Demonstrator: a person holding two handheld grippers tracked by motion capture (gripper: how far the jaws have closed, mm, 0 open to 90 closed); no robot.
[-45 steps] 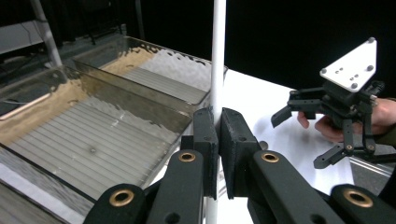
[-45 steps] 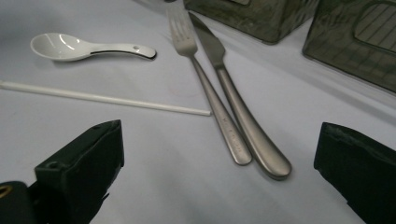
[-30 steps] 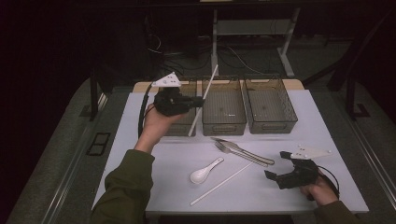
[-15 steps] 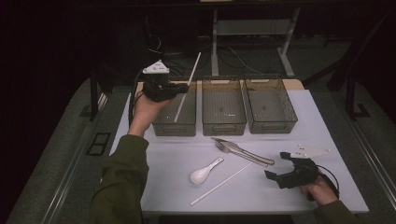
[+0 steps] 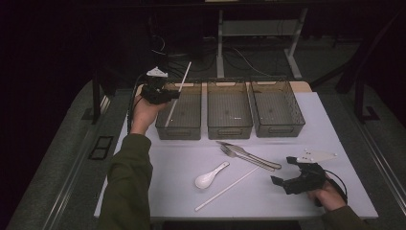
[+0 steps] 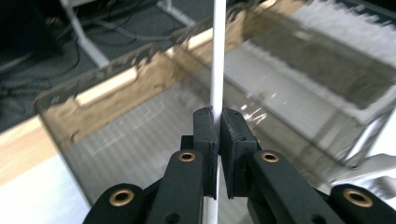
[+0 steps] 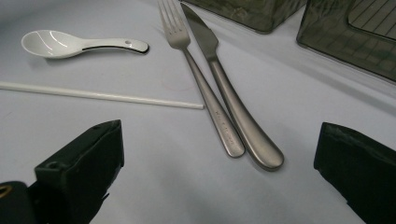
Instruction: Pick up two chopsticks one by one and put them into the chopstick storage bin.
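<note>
The left tool (image 6: pixel 218 122) is clamped on a white stick (image 6: pixel 216 56) above the leftmost bin (image 5: pixel 179 112); the right tool (image 7: pixel 219 154) gapes wide.

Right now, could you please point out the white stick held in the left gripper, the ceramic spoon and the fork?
white stick (image 6: pixel 217 56), left gripper view, on its shaft above the jaws.
ceramic spoon (image 5: pixel 205 180), high view, on its bowl.
fork (image 7: pixel 201 84), right gripper view, on its handle.

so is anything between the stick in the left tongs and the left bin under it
Nothing visible. The left tongs are shut on the white stick, which slants over the open top of the left bin. No lid is on the bin, and its floor looks bare in the left gripper view.
</note>
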